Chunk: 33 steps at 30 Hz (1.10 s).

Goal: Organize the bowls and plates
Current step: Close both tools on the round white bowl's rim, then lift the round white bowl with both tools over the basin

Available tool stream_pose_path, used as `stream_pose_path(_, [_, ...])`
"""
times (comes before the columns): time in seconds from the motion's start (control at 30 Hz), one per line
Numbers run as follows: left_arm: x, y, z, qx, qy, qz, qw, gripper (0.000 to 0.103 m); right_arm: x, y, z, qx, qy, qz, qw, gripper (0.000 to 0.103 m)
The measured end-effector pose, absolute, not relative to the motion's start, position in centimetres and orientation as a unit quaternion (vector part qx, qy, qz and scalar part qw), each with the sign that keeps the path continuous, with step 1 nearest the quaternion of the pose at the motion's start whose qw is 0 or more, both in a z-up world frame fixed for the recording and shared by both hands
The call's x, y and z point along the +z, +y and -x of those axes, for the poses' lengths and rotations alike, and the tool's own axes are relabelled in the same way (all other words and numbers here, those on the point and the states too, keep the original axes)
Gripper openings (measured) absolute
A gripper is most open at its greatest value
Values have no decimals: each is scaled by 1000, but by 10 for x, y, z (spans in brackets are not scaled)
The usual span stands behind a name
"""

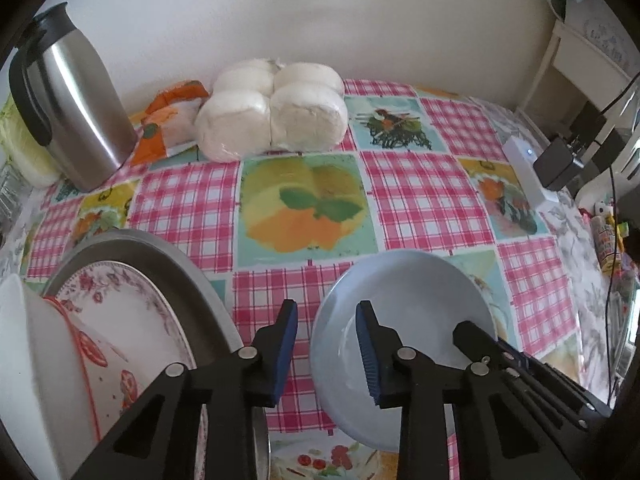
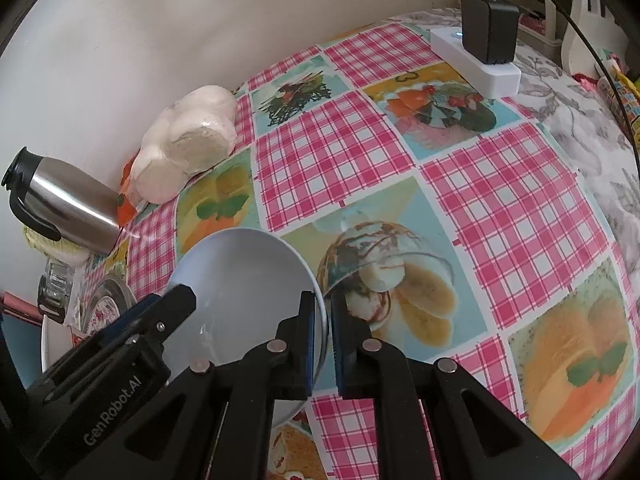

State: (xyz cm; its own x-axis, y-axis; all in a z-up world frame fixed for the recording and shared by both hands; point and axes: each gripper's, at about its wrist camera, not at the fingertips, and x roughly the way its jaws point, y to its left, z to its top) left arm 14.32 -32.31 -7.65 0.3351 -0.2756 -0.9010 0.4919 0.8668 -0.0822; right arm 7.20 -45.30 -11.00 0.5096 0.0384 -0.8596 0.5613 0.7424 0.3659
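A pale blue bowl (image 1: 416,308) is held tilted over the checked tablecloth (image 1: 424,196). My right gripper (image 2: 321,334) is shut on the bowl's right rim (image 2: 240,280); its arm shows in the left wrist view (image 1: 516,364). My left gripper (image 1: 328,344) is open, its jaws astride the bowl's left rim without touching it. At left, a floral plate (image 1: 132,320) sits in a grey metal dish (image 1: 176,256), with a white bowl (image 1: 36,360) in front.
A steel thermos jug (image 1: 76,112) stands at the back left. A wrapped pack of white buns (image 1: 272,116) lies by the wall. A white power strip (image 2: 476,60) with a black charger (image 2: 490,28) sits at the right edge.
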Motion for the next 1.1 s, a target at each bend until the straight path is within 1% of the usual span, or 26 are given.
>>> stream_pose_path(0.13, [-85, -325, -143, -240, 536, -100, 803, 27, -111, -455, -71, -164, 468, -324, 806, 8])
stream_pose_path(0.3, [-94, -326, -142, -249, 547, -91, 794, 14, -116, -457, -70, -166, 471, -328, 802, 8])
stream_pose_path(0.47, [-92, -325, -141, -256, 544, -84, 795, 11, -120, -459, -69, -164, 471, -339, 798, 8])
stream_pose_path(0.7, [-84, -322, -141, -258, 546, -78, 793, 11, -119, -457, -66, -165, 470, -347, 795, 8])
stream_pose_path(1.1, [-5, -291, -128, -271, 485, -45, 830, 11, -45, -438, -60, -158, 424, -323, 831, 8])
